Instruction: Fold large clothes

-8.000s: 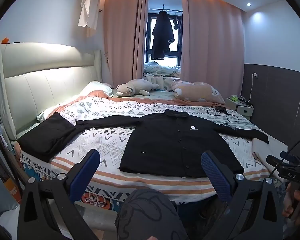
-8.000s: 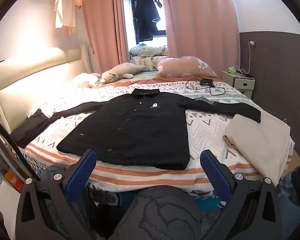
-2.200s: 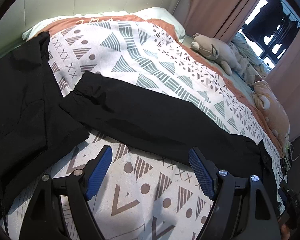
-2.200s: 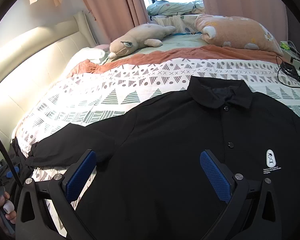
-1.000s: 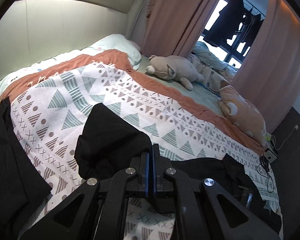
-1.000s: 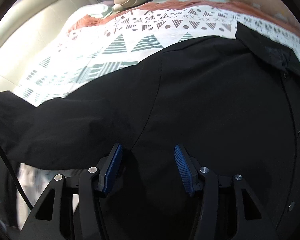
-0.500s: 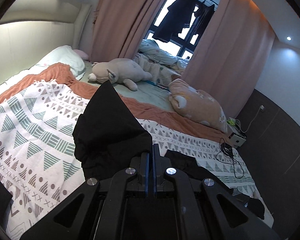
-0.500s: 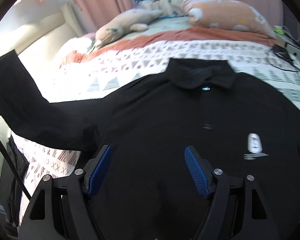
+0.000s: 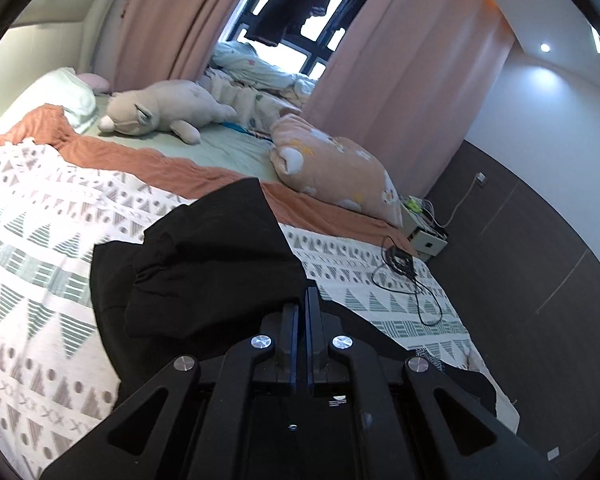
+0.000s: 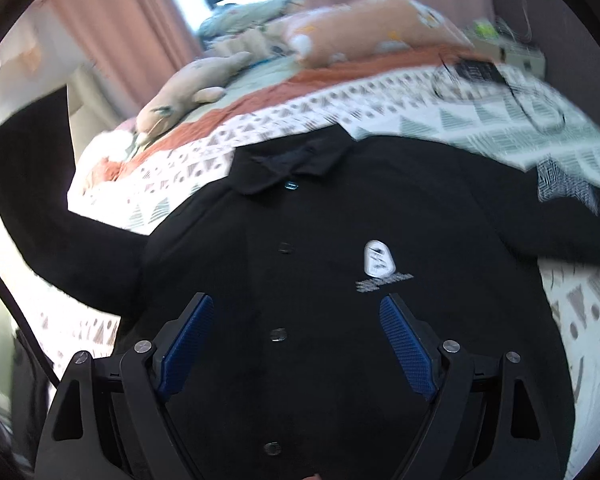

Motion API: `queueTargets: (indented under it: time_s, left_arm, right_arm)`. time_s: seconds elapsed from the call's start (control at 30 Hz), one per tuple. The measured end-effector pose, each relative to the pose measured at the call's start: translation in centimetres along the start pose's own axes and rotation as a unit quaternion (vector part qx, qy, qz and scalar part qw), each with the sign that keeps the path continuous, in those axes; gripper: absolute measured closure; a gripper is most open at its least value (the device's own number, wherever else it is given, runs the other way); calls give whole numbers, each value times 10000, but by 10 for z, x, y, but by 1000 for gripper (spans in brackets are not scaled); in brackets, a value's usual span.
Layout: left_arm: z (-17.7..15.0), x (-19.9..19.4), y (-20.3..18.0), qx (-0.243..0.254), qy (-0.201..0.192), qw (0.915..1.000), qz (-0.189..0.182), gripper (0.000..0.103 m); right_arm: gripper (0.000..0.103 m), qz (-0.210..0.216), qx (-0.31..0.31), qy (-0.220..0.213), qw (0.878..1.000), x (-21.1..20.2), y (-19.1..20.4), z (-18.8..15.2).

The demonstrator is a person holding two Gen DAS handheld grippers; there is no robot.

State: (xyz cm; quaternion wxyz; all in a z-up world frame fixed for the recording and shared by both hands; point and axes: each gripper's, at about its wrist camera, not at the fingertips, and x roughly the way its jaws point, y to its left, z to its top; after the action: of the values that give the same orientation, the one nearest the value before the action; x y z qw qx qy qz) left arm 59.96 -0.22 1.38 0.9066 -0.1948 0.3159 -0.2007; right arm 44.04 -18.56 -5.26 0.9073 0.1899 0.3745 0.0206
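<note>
A black sleeve is pinched between the closed blue pads of the left hand-held gripper and lifted clear of the bed, its cuff end bunched and drooping in front of the fingers over the patterned white-and-green bedspread. In the right wrist view the same sleeve rises at the far left edge of the frame, running down to the shoulder of the black button-front shirt, which lies spread flat on the bed with its collar toward the pillows and a small white chest logo facing up. The right hand-held gripper hovers over the shirt's button placket with its blue pads spread wide and nothing between them. Beyond the shirt lie a beige plush toy and a peach pillow, with pink curtains behind; a black cable trails across the bedspread at right.
</note>
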Motion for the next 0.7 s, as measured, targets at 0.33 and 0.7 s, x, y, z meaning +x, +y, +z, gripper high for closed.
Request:
queueTargets:
  time_s: [0.33, 0.7]
  left_arm:
    - [-41, 87, -44, 130, 720, 9960, -518, 98]
    - [-122, 174, -55, -282, 1819, 9813, -562, 98]
  right_arm:
    - [18, 58, 1469, 141, 9890, 7, -90, 22]
    - [18, 377, 2221, -76, 9743, 6, -130, 30]
